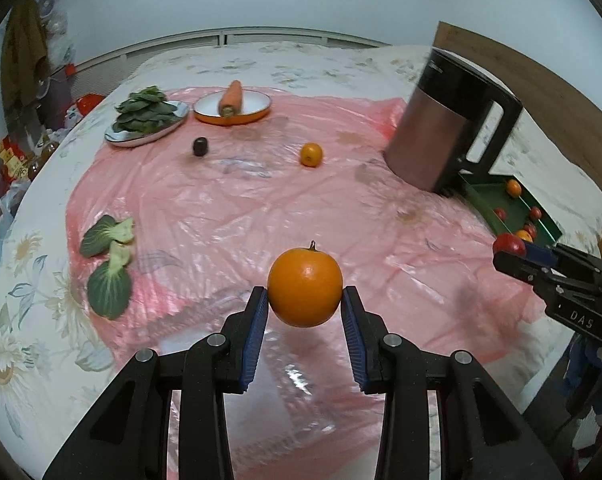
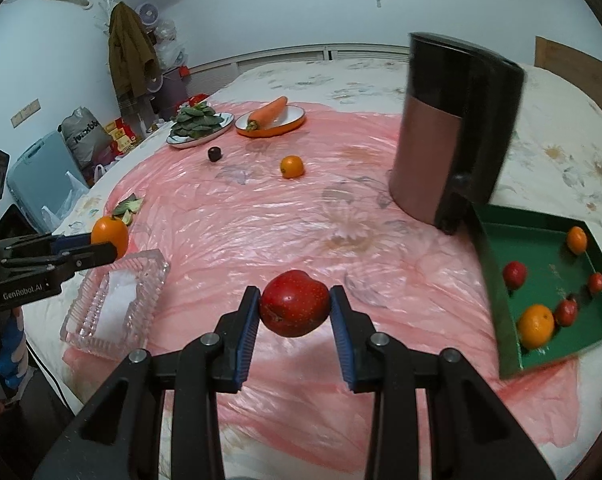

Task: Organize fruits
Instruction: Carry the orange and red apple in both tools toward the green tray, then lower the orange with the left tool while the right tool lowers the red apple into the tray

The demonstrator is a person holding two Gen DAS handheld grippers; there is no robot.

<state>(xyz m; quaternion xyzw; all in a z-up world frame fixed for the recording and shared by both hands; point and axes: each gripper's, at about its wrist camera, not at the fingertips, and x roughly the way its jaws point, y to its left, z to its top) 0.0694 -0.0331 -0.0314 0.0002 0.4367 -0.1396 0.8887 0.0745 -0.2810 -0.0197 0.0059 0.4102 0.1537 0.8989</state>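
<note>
Carrying fruit: left gripper (image 1: pixel 305 300) fingers holding orange (image 1: pixel 305 287), right gripper (image 2: pixel 295 306) holding apple (image 2: pixel 294 303). Next, probably: into tray (image 2: pixel 549 236), frame right.

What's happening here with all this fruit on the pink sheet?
A person is sorting fruit with two hand-held grippers. The left gripper holds an orange in its jaws, lifted above the pink sheet. The right gripper holds a red apple the same way. A green tray at the right already has several fruits in it. Another orange and a dark fruit lie loose on the sheet.
</note>
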